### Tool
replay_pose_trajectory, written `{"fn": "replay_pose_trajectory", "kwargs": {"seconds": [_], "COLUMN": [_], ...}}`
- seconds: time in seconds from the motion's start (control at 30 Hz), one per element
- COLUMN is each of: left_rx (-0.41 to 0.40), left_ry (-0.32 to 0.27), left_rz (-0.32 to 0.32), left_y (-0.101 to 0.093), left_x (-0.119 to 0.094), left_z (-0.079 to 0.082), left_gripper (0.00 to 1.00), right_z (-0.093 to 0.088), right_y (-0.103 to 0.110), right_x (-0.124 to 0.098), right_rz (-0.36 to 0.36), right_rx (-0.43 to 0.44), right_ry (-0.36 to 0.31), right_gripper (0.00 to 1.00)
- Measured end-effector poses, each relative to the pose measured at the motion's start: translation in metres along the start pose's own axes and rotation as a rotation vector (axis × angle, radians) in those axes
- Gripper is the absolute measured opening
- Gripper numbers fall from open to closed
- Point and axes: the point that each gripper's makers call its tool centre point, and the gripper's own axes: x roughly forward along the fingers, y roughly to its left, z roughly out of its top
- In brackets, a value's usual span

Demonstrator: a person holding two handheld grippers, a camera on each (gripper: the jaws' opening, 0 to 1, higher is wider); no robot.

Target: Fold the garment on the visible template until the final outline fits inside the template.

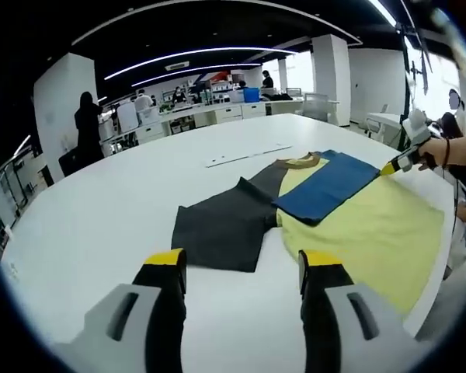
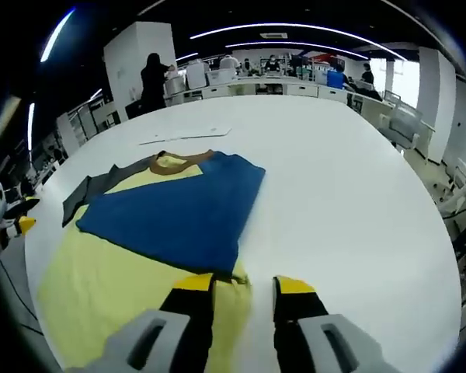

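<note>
garment [image 1: 349, 225] lies flat on the white bench [image 1: 101, 217], one blue sleeve [image 2: 179, 210] folded across its yellow body, one dark sleeve [image 1: 225, 225] spread out. left tool [image 1: 241, 268] hovers open short of the dark sleeve. right tool [image 2: 242, 286] stands open at the blue sleeve's edge; contact is hard to make out.

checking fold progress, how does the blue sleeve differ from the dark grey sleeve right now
The blue sleeve is folded inward, lying across the yellow body; the dark grey sleeve lies spread outward on the white table. The blue one sits by the right gripper; the grey one lies ahead of the left gripper. Both lie flat.
</note>
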Motion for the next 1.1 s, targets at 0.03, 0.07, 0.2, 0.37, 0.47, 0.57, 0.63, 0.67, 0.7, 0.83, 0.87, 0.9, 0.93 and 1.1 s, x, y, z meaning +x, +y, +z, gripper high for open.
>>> {"fn": "replay_pose_trajectory", "kwargs": {"seconds": [0.03, 0.07, 0.2, 0.37, 0.47, 0.57, 0.63, 0.67, 0.7, 0.83, 0.87, 0.9, 0.93, 1.1], "left_rx": [-0.007, -0.014, -0.013, 0.007, 0.018, 0.028, 0.032, 0.038, 0.042, 0.043, 0.044, 0.041, 0.038, 0.047], "left_ry": [-0.001, -0.011, -0.025, -0.008, 0.010, 0.035, 0.045, 0.055, 0.061, 0.095, 0.098, 0.099, 0.102, 0.134], "left_rz": [0.003, 0.009, 0.010, -0.006, -0.018, -0.018, -0.023, -0.025, -0.021, -0.013, -0.009, -0.003, 0.001, 0.028], "left_y": [0.001, 0.001, 0.003, -0.001, -0.004, -0.006, -0.008, -0.010, -0.010, -0.012, -0.013, -0.013, -0.013, -0.012], "left_x": [0.001, 0.003, 0.014, 0.027, 0.034, 0.043, 0.049, 0.053, 0.056, 0.067, 0.069, 0.071, 0.074, 0.083], "left_z": [0.002, 0.005, 0.011, 0.011, 0.008, 0.003, 0.000, -0.003, -0.005, -0.013, -0.015, -0.016, -0.017, -0.024], "left_gripper": [0.52, 0.51, 0.49, 0.48, 0.48, 0.52, 0.48, 0.48, 0.48, 0.48, 0.48, 0.47, 0.47, 0.43], "right_z": [0.002, 0.003, 0.010, 0.017, 0.023, 0.025, 0.026, 0.027, 0.029, 0.031, 0.031, 0.031, 0.030, 0.028], "right_y": [0.001, 0.002, 0.006, 0.016, 0.022, 0.028, 0.031, 0.032, 0.036, 0.041, 0.042, 0.044, 0.046, 0.055], "right_x": [-0.001, -0.002, -0.007, -0.019, -0.030, -0.040, -0.047, -0.049, -0.054, -0.065, -0.067, -0.070, -0.071, -0.084], "right_rz": [0.002, 0.005, 0.037, 0.078, 0.105, 0.125, 0.139, 0.140, 0.150, 0.172, 0.183, 0.201, 0.210, 0.241], "right_rx": [-0.011, -0.012, 0.003, -0.019, -0.049, -0.069, -0.077, -0.078, -0.091, -0.110, -0.102, -0.086, -0.081, -0.089], "right_ry": [-0.008, -0.012, -0.048, -0.085, -0.108, -0.117, -0.124, -0.127, -0.141, -0.153, -0.158, -0.160, -0.159, -0.179], "right_gripper": [0.40, 0.45, 0.66, 0.85, 0.92, 0.95, 0.97, 0.98, 0.99, 1.00, 1.00, 1.00, 1.00, 1.00]}}
